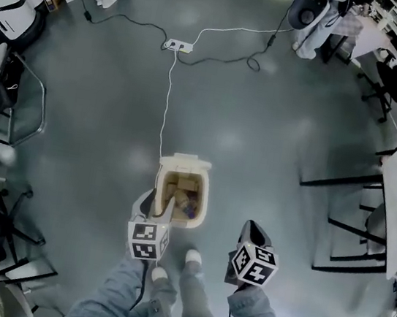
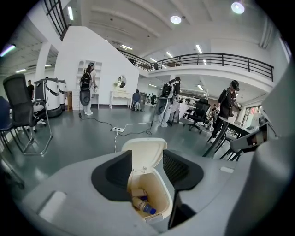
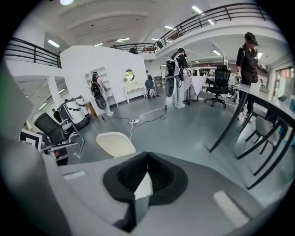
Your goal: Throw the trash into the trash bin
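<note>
Black-padded jaws of the left gripper (image 2: 145, 171) stand wide apart with nothing between them; only the bin shows through the gap. Right gripper (image 3: 147, 156): jaw tips together, with a pale sliver below them; I cannot tell whether it is a scrap or the bin behind. Just beyond, the cream trash bin (image 2: 161, 191) sits on the floor at the person's feet, lid (image 2: 145, 152) tipped up and back. Inside lie a plastic bottle (image 2: 143, 206) with a blue cap, on its side, and a small cardboard box (image 2: 137, 192). Judgement: this drop is made; at most the lid and any further trash remain, and no more trash is in view. Pose: left gripper over the bin's near rim, angled down into the opening; right gripper to the bin's right, apart from it, also angled down.
</note>
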